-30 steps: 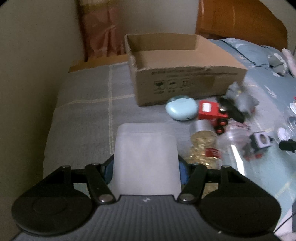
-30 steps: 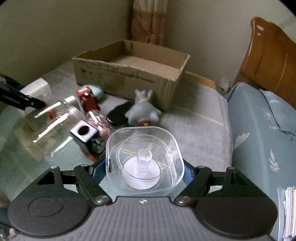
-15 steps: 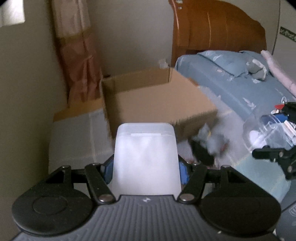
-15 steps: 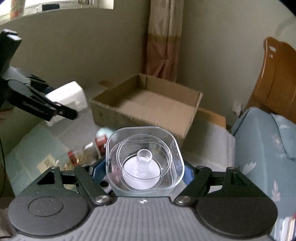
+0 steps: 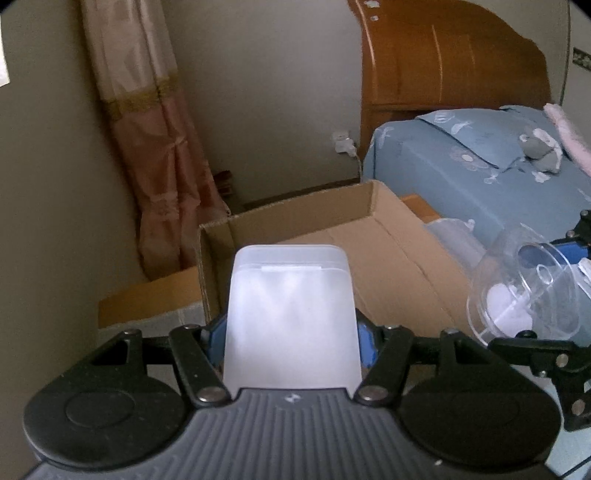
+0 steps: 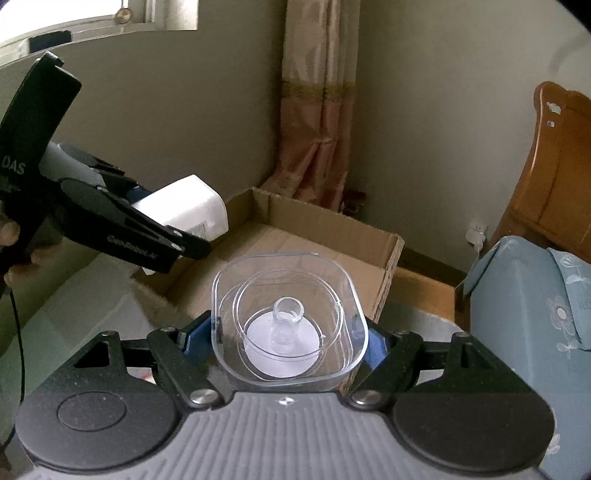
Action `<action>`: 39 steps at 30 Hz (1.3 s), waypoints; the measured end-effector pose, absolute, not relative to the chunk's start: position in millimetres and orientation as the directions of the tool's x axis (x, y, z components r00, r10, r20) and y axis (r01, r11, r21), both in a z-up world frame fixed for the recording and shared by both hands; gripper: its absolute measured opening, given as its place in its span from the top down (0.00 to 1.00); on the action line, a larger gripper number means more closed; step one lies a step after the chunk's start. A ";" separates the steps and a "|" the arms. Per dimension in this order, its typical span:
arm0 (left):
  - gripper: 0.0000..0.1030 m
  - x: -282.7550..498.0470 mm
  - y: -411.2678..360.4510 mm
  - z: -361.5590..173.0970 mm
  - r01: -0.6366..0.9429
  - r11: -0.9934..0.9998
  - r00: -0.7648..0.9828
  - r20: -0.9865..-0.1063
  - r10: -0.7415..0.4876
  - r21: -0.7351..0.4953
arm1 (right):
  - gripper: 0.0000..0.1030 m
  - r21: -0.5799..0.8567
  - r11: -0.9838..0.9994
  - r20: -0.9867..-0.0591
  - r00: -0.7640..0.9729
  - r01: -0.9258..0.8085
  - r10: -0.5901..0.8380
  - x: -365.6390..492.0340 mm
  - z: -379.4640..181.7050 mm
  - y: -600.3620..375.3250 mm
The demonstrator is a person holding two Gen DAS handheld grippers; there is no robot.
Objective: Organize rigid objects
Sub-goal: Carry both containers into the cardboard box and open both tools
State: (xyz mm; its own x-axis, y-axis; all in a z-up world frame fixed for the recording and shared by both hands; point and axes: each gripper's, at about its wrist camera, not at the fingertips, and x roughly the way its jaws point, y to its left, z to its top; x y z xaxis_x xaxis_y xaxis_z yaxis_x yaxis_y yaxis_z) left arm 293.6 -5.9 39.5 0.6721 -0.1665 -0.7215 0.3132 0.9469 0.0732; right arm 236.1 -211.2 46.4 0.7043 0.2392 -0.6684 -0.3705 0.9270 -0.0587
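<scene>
White box (image 5: 291, 317) and clear container (image 6: 290, 325), clamped, angled down over carton (image 6: 325, 240).

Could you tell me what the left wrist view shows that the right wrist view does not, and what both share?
Only the left wrist view shows the grey plush toy on the blue bedding. Only the right wrist view shows the window and the person's hand on the left gripper. Both show the empty cardboard box, the curtain, the wooden headboard, the white container clamped in the left gripper and the clear container clamped in the right gripper.
</scene>
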 end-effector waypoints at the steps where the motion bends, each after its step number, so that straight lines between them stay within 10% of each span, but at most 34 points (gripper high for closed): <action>1: 0.38 299.6 -7.4 39.0 0.309 0.948 0.672 -0.722 -0.162 0.075 | 0.20 -0.060 0.928 -0.667 0.707 -0.367 0.236 243.6 46.0 -211.6; 7: 0.38 337.1 -12.8 35.3 0.282 0.956 0.667 -0.732 -0.136 0.080 | 0.00 -0.022 0.938 -0.665 0.705 -0.345 0.244 271.7 38.0 -213.8; 13: 0.37 362.0 -16.3 27.5 0.259 0.963 0.664 -0.739 -0.119 0.077 | 0.00 -0.002 0.940 -0.689 0.682 -0.340 0.245 263.6 24.0 -220.3; 17: 0.09 369.8 -16.2 19.7 0.242 0.968 0.658 -0.745 -0.110 0.071 | 0.00 0.011 0.948 -0.707 0.668 -0.317 0.232 254.8 16.8 -223.6; 39: 0.03 256.6 8.1 46.6 0.277 0.959 0.691 -0.706 -0.153 0.064 | 0.00 -0.005 0.977 -0.747 0.650 -0.214 0.139 169.4 5.1 -214.8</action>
State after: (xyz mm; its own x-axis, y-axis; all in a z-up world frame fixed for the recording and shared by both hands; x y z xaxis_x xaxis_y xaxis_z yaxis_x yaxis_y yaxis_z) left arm 256.6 8.1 46.6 0.6912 -0.1527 -0.7063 0.2772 0.9587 0.0640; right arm 169.4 -214.8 5.1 0.6498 0.1387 -0.7474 -0.2142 0.9768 -0.0049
